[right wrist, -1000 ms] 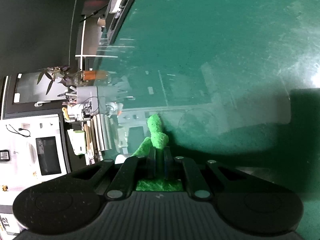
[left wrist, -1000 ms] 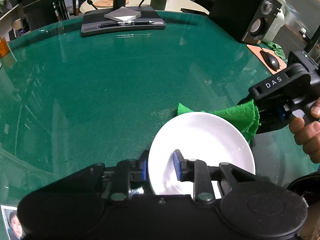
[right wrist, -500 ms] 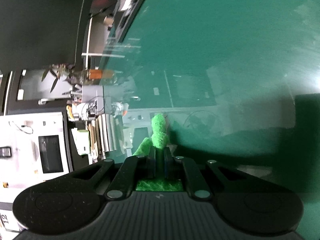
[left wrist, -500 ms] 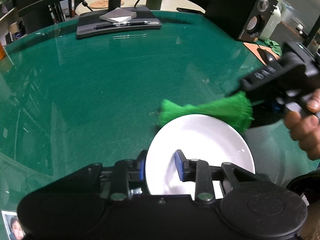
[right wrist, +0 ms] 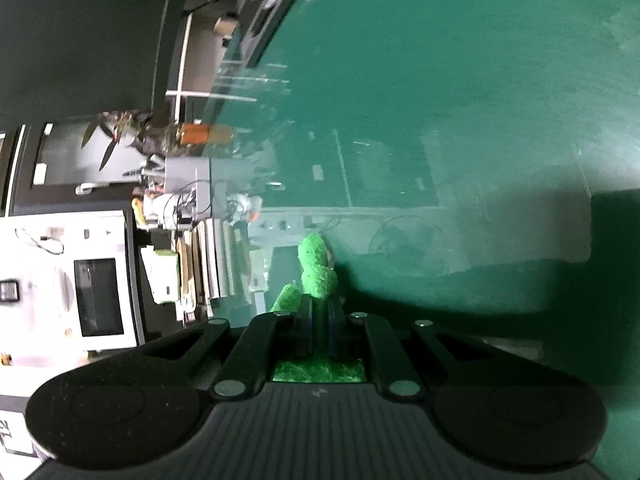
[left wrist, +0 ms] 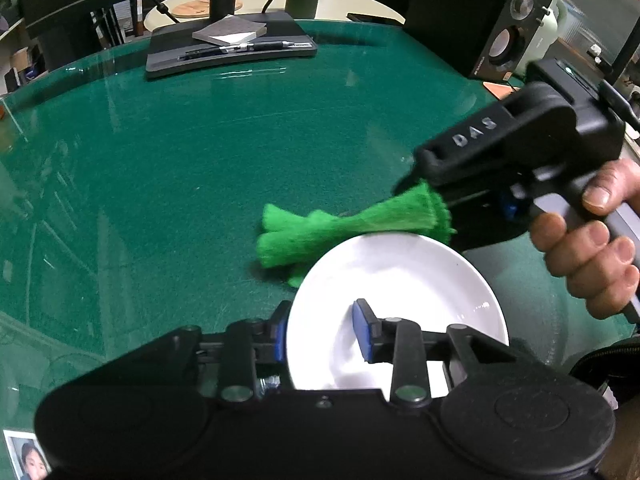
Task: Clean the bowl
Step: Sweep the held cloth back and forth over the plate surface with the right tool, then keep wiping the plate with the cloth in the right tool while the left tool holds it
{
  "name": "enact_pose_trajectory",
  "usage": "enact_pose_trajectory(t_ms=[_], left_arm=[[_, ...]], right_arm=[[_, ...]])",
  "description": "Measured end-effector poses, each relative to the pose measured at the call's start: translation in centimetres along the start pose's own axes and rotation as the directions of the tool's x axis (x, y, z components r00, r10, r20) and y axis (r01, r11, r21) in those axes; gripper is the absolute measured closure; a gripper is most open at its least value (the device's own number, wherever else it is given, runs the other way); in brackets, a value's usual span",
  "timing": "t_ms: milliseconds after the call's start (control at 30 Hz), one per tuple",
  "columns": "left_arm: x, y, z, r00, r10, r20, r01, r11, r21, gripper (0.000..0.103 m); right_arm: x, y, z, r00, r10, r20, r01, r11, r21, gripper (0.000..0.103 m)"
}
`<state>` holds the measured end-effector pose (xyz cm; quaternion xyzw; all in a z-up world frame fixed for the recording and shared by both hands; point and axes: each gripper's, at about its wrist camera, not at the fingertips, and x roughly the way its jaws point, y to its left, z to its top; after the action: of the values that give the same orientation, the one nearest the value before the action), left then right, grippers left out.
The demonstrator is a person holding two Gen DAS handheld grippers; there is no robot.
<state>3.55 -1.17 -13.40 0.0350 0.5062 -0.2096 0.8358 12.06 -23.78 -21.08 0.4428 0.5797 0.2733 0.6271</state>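
Observation:
A white bowl (left wrist: 400, 280) rests on the green glass table (left wrist: 180, 168), close to me in the left wrist view. My left gripper (left wrist: 320, 336) straddles its near rim, one blue pad outside and one inside; the pads stand slightly off the wall. A person's hand holds my right gripper (left wrist: 432, 204), which comes in from the right, shut on a folded green cloth (left wrist: 340, 228). The cloth hangs out to the left over the bowl's far rim. In the right wrist view the cloth (right wrist: 316, 264) sticks out past the shut right gripper (right wrist: 318, 300); the bowl is not visible there.
A dark monitor base (left wrist: 232, 52) with a notepad and pen sits at the table's far edge. A black speaker (left wrist: 500, 40) stands at the far right, next to an orange pad (left wrist: 496, 88). A small photo (left wrist: 24, 456) lies at the near left.
The right gripper has carried the cloth leftward along the bowl's far rim, and the cloth now trails further left. The left gripper's pads have spread a little wider around the rim.

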Motion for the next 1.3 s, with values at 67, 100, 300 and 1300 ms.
enact_pose_trajectory(t_ms=[67,100,300,1300], left_arm=[[0.0,0.0,0.0,1.0,-0.002,0.0,0.002,1.0,0.002,0.07],[0.1,0.0,0.1,1.0,-0.007,0.0,0.007,1.0,0.007,0.07],[0.6,0.2,0.9,1.0,-0.018,-0.009,0.018,0.999,0.035,0.064],[-0.5,0.3,-0.3,1.0,0.016,0.008,-0.017,0.999,0.037,0.077]], right_arm=[[-0.7,-0.3,-0.2,1.0,0.005,0.005,-0.005,1.0,0.007,0.094],[-1.3,-0.7,-0.4,1.0,0.005,0.014,-0.005,1.0,0.015,0.094],[-5.4,-3.1,-2.8,0.998,-0.009,0.062,0.005,0.997,0.075,0.094],[-2.3,-0.7,-0.8,0.999,-0.028,0.027,0.027,1.0,0.004,0.094]])
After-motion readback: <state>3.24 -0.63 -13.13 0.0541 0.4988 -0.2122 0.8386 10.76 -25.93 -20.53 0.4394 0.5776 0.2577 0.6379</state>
